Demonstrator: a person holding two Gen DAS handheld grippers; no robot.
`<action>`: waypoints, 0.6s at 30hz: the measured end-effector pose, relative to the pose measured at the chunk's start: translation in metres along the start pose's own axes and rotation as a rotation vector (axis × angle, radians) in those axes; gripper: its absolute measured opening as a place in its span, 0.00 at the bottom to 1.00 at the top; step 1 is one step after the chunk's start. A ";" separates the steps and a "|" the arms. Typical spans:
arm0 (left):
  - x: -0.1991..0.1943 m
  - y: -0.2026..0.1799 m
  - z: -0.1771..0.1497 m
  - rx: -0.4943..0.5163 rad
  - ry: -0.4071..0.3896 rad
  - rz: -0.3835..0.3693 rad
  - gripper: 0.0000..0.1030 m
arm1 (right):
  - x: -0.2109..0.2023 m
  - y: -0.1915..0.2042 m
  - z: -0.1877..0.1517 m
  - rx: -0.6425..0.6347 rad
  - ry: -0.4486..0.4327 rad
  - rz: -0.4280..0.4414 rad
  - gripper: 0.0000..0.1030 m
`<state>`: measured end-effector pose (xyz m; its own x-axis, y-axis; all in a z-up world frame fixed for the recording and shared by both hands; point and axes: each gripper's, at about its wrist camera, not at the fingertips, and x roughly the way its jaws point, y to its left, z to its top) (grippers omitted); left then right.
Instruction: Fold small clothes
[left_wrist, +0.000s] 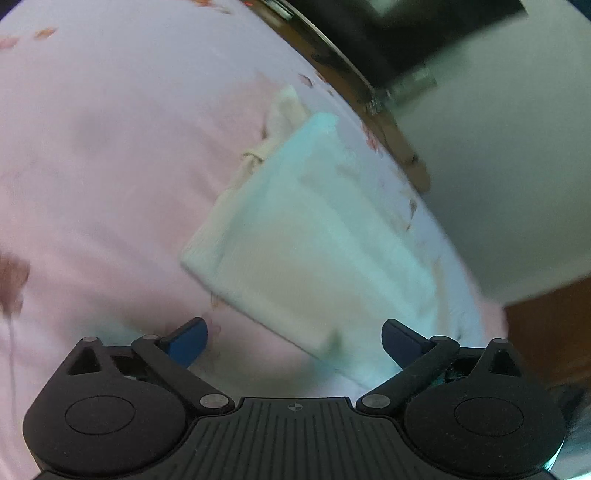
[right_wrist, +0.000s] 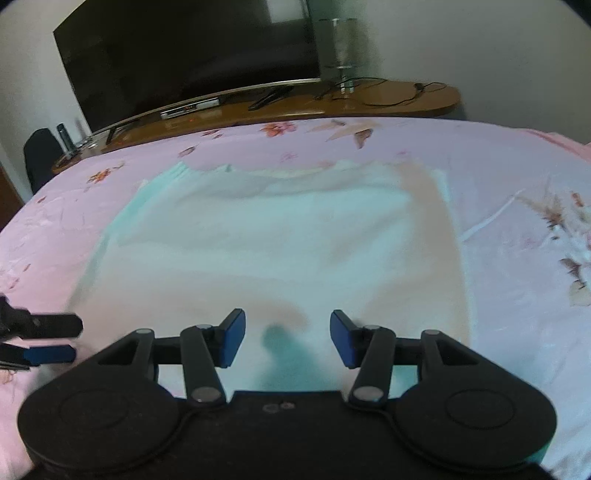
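A pale white garment (right_wrist: 273, 243) lies flat on the pink floral bedsheet (right_wrist: 517, 177), folded into a rough rectangle. In the left wrist view the same garment (left_wrist: 310, 236) runs diagonally, blurred, with a cream piece sticking out at its far end. My left gripper (left_wrist: 293, 332) is open wide above the garment's near edge, nothing between its blue pads. My right gripper (right_wrist: 287, 338) hovers over the near part of the garment with its jaws apart and nothing between them. The left gripper's fingers (right_wrist: 48, 339) show at the left edge of the right wrist view, beside the garment.
A wooden shelf (right_wrist: 369, 107) runs along the far side of the bed with a large dark television (right_wrist: 184, 55), cables, a remote and small devices on it. A grey wall (left_wrist: 498, 166) lies beyond the bed edge. A dark chair (right_wrist: 40, 155) stands at the far left.
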<state>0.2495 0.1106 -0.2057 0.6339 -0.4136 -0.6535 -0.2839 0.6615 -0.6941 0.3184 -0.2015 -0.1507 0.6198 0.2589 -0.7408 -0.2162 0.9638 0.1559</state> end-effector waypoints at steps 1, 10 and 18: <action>0.001 0.003 -0.002 -0.005 0.000 -0.011 0.97 | 0.001 0.004 0.000 -0.001 -0.001 0.011 0.49; 0.026 0.019 0.010 -0.083 -0.098 -0.112 0.97 | 0.016 0.032 0.020 -0.037 -0.043 0.024 0.25; 0.052 0.012 0.032 -0.098 -0.185 -0.153 0.97 | 0.051 0.044 0.058 -0.032 -0.073 0.035 0.10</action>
<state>0.3018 0.1169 -0.2387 0.7931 -0.3770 -0.4785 -0.2370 0.5327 -0.8125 0.3843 -0.1423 -0.1437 0.6645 0.2970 -0.6857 -0.2615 0.9520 0.1590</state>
